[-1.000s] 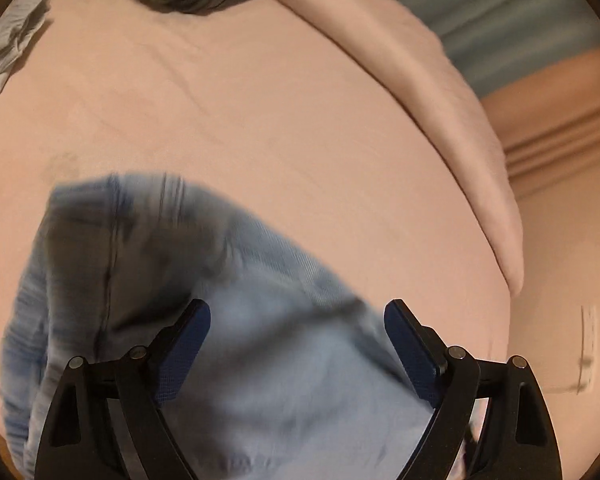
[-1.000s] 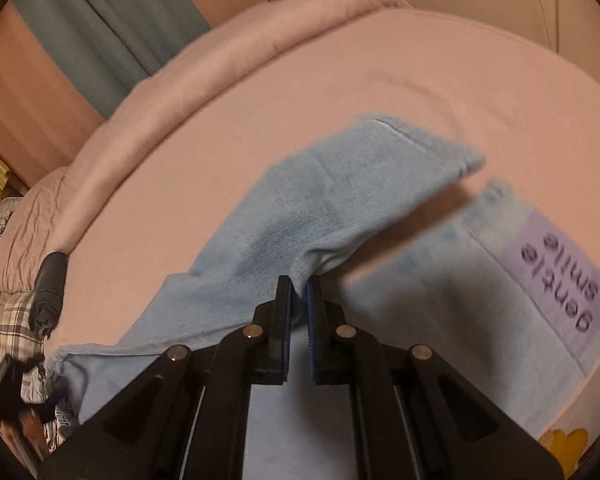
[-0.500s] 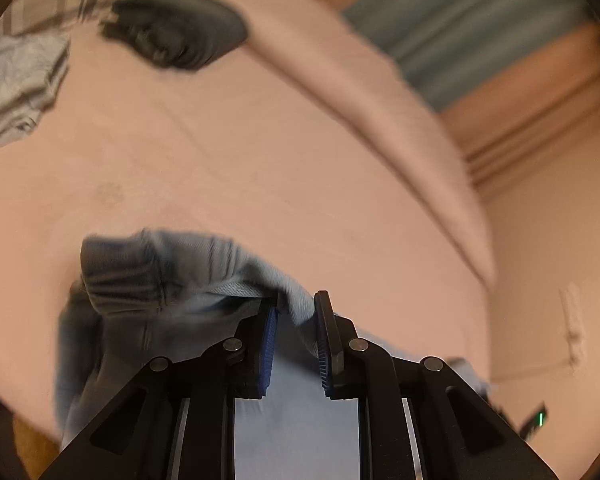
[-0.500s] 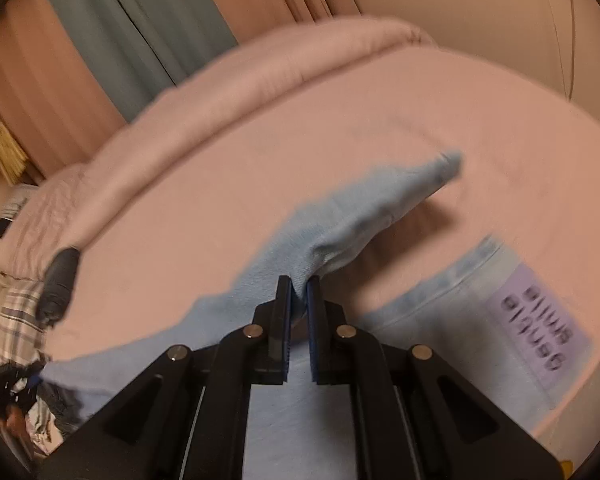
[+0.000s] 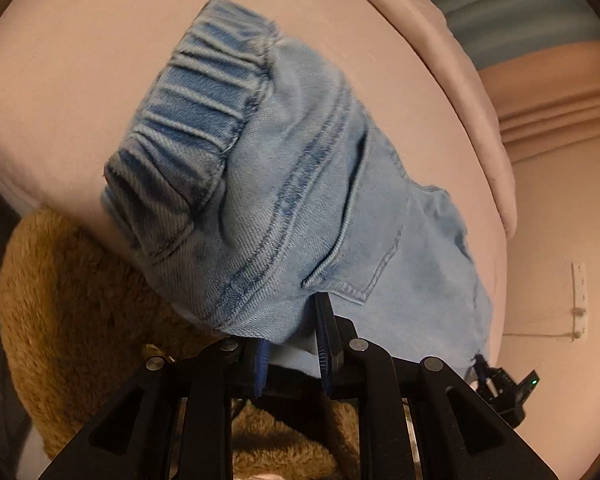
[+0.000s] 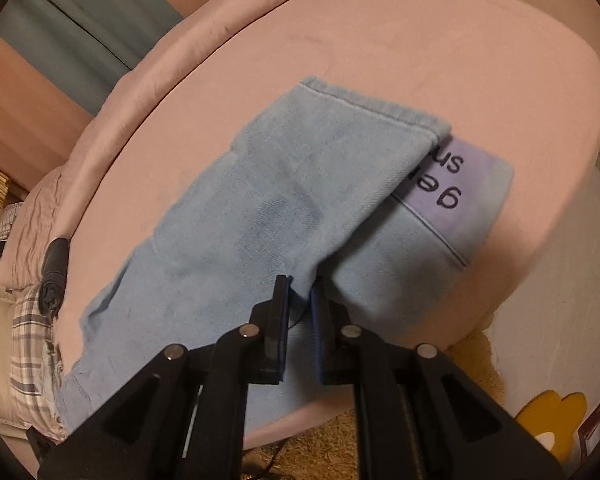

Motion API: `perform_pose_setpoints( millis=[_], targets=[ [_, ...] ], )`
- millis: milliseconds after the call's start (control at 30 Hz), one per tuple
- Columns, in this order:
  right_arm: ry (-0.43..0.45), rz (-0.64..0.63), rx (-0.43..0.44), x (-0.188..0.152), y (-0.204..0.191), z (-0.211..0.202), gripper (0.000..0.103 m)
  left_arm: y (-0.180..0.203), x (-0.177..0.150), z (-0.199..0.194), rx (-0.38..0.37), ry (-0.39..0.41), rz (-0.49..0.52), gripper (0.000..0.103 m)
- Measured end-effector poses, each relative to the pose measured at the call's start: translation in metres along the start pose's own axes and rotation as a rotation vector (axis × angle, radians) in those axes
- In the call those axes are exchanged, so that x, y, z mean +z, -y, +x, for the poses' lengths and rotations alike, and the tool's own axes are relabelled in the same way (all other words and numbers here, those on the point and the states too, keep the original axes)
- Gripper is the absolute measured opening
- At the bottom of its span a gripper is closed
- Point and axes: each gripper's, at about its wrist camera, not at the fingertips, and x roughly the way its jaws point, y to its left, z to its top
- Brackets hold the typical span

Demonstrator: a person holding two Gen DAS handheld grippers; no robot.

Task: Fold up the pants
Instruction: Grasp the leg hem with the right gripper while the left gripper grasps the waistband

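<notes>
Lying on the pink bed (image 6: 380, 40), the light blue denim pants (image 6: 292, 216) are already doubled over, the upper leg laid slantwise across the lower one so that its hem half covers the lilac printed patch (image 6: 460, 184). The pants' long axis runs across the near edge of the bed, from the gathered waistband (image 5: 196, 120) at one end to the leg hems (image 6: 376, 104) at the other, and the fabric stretches forward and away from both tools. The left gripper (image 5: 292, 344) is narrowed onto a thick bunch of denim near the back pocket (image 5: 364, 248), on the waistband side, and appears to hold it. The right gripper (image 6: 300, 304) sits on the leg side with a fold of cloth between its jaws, which are opening, so that grip looks to be letting go. Judging by this, the next fold would bring one end toward the other along that long axis, and the left tool is the nearer one to the waist. Only the left view shows the waistband, the pocket and the brown fluffy rug (image 5: 80, 320) below the bed's edge; only the right view shows the patch, the hems, and a plaid cloth (image 6: 32, 340) at the bed's far end.
</notes>
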Motion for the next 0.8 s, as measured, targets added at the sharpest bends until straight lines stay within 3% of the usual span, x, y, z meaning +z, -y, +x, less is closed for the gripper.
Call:
perform_pose_setpoints(
  millis=[100, 167, 200, 367, 433, 467, 500, 633, 700, 800],
  targets=[
    [0.038, 0.0, -0.015, 0.008, 0.001, -0.008, 0.021, 0.018, 0.012, -0.003, 0.023, 0.041, 0.032, 0.031],
    [0.086, 0.013, -0.061, 0.017, 0.004, -0.017, 0.035, 0.012, 0.019, -0.009, 0.031, 0.077, 0.014, 0.042],
    [0.097, 0.027, -0.056, 0.021, 0.008, -0.018, 0.036, 0.008, 0.022, -0.013, 0.012, 0.091, -0.01, 0.046],
    [0.085, 0.085, -0.034, 0.048, 0.028, -0.005, 0.038, 0.002, 0.041, -0.007, -0.021, 0.139, -0.071, 0.047],
    [0.089, 0.092, -0.037, 0.054, 0.031, 0.001, 0.033, 0.004, 0.046, -0.001, 0.002, 0.162, -0.061, 0.032],
    [0.097, 0.085, -0.051, 0.058, 0.027, 0.003, 0.012, 0.009, 0.049, 0.002, 0.049, 0.168, -0.027, 0.016],
    [0.102, 0.073, -0.071, 0.06, 0.024, 0.004, 0.005, 0.014, 0.051, 0.003, 0.069, 0.176, -0.007, 0.016],
    [0.124, 0.014, -0.056, 0.08, -0.01, -0.006, 0.005, 0.036, 0.064, -0.019, 0.056, 0.201, 0.054, 0.008],
    [0.196, -0.027, 0.0, 0.085, -0.025, -0.037, 0.004, 0.043, 0.06, -0.041, 0.01, 0.232, 0.09, 0.008],
    [0.289, -0.071, 0.005, 0.082, -0.036, -0.076, 0.004, 0.045, 0.05, -0.049, 0.048, 0.224, 0.124, 0.008]
  ],
)
